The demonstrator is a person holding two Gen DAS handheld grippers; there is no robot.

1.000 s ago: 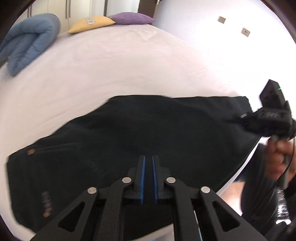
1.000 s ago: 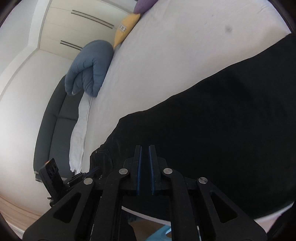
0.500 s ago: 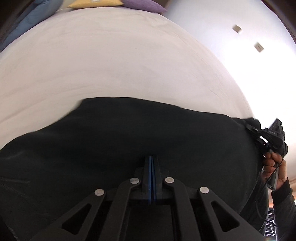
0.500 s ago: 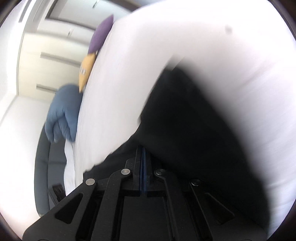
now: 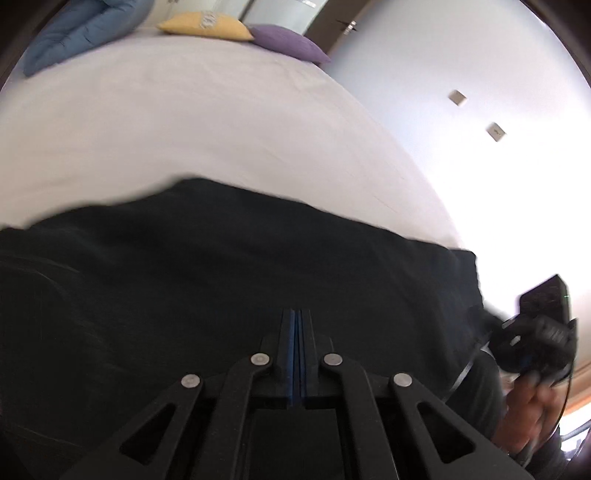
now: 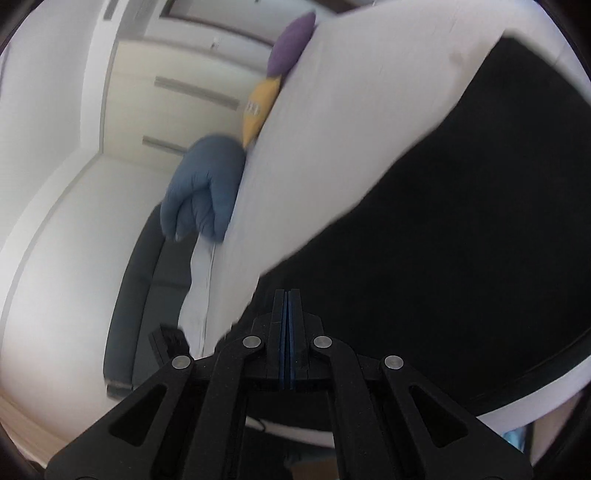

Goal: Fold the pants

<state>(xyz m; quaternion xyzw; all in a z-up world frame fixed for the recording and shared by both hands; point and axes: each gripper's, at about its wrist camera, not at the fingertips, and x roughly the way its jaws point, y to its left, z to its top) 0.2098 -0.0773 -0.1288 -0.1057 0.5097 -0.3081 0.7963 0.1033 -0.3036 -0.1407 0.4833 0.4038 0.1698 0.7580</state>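
Note:
The black pants (image 5: 229,280) lie spread across the near part of a white bed (image 5: 184,122); they also fill the right of the right wrist view (image 6: 461,240). My left gripper (image 5: 297,314) is shut, its blue-lined fingers pressed together over the near edge of the cloth; whether cloth is pinched between them is hidden. My right gripper (image 6: 286,295) is shut at the pants' corner by the bed's near edge. In the left wrist view the right gripper's body and the hand holding it (image 5: 535,332) show at the pants' right end.
A folded blue duvet (image 5: 85,33), a yellow pillow (image 5: 207,27) and a purple pillow (image 5: 291,44) lie at the bed's far end. A dark sofa (image 6: 136,295) stands beside the bed, with white wardrobes (image 6: 177,92) behind. A white wall with two switches (image 5: 476,114) is right.
Both grippers' jaws have closed from a narrow gap to fully shut. Both cameras dropped lower and closer over the pants' near edge, and the right wrist view swung left toward the sofa.

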